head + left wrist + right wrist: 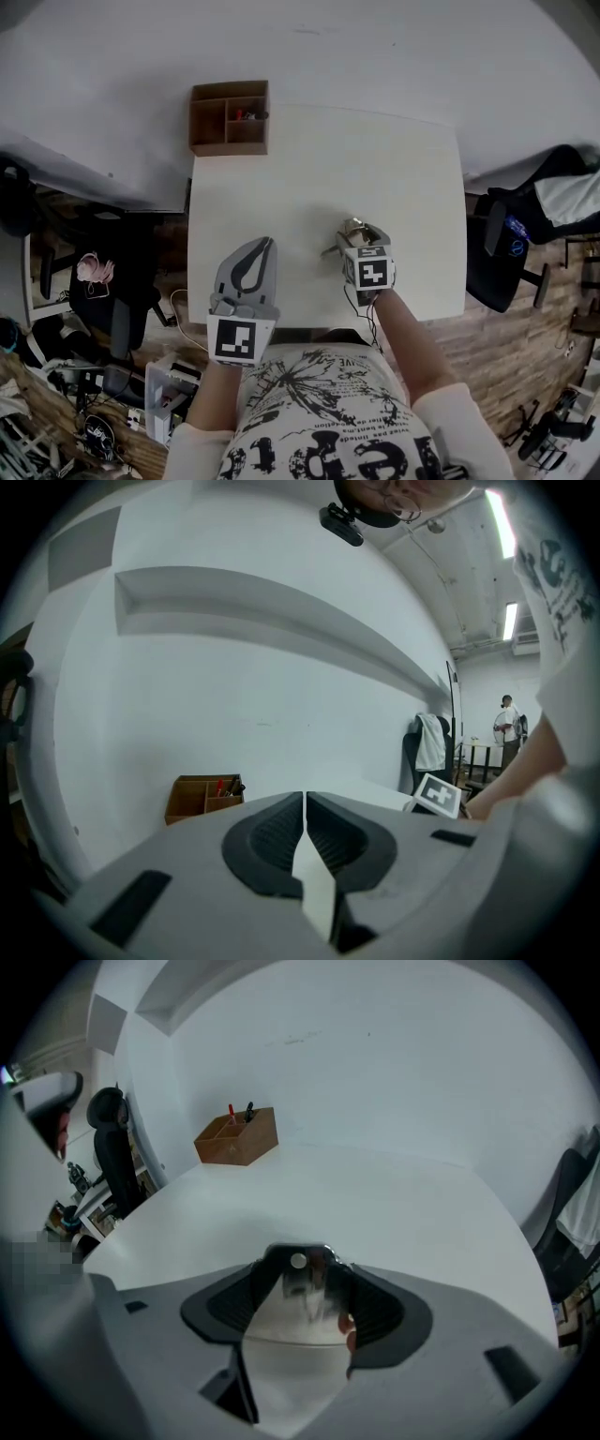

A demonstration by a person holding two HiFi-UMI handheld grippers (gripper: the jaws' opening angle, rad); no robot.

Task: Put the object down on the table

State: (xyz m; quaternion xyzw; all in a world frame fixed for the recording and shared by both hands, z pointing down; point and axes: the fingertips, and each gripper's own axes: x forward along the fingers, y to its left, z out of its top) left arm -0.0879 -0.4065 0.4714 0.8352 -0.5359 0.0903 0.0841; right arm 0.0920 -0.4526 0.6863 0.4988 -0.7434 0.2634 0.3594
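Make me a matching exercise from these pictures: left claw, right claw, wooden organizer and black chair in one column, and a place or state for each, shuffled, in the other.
1. left claw
2. right claw
3. wooden organizer
4. black chair

A. at the far left corner of the table
B. shut on a shiny metal object
C. jaws together, nothing between them
D. beside the table's right edge

Pairs: 1-C, 2-B, 3-A, 4-D

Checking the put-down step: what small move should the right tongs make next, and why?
Probably lower the right tongs gently toward the table. They clamp a shiny metal object over a bare patch of it, and whether it touches yet is unclear.
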